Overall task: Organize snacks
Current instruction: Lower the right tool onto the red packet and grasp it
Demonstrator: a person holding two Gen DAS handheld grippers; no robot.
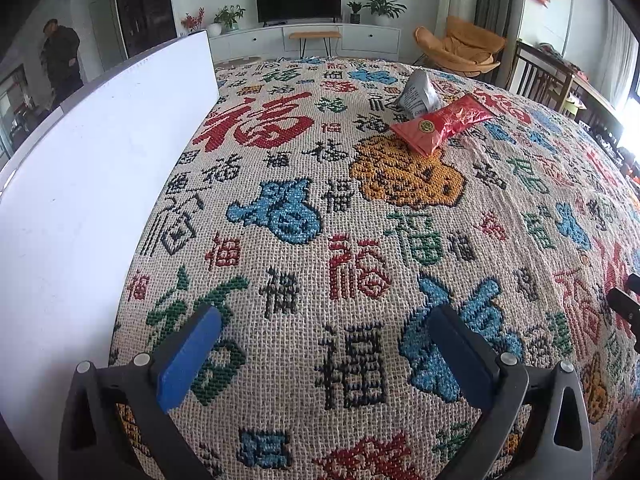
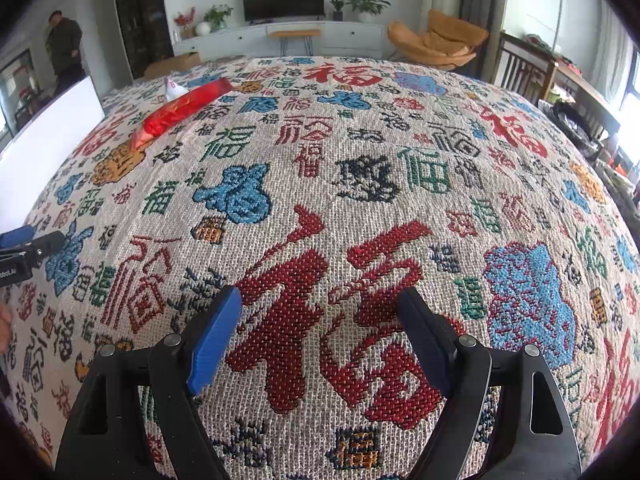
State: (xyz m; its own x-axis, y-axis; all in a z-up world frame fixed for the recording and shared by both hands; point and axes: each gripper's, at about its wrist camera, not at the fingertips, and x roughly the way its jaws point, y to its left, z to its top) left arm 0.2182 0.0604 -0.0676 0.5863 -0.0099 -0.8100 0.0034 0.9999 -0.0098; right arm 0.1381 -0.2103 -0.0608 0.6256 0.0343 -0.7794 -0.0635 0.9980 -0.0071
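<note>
Snacks not yet sorted: red packet [image 1: 442, 123] and silver packet [image 1: 418, 94] touching, far on cloth [image 1: 360, 240], well apart from white box [image 1: 100, 168] at left. Left gripper [image 1: 324, 360] and right gripper [image 2: 320, 344] both spread wide, holding nothing. Likely nothing done yet.

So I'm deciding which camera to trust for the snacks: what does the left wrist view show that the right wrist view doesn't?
Only the left wrist view shows the silver packet's printed side and the red packet's round emblem; the white box wall fills its left side. Only the right wrist view shows a cardboard box past the far table edge and the left tongs from outside. Both show the two packets touching on the patterned cloth, and open, empty tongs.
</note>
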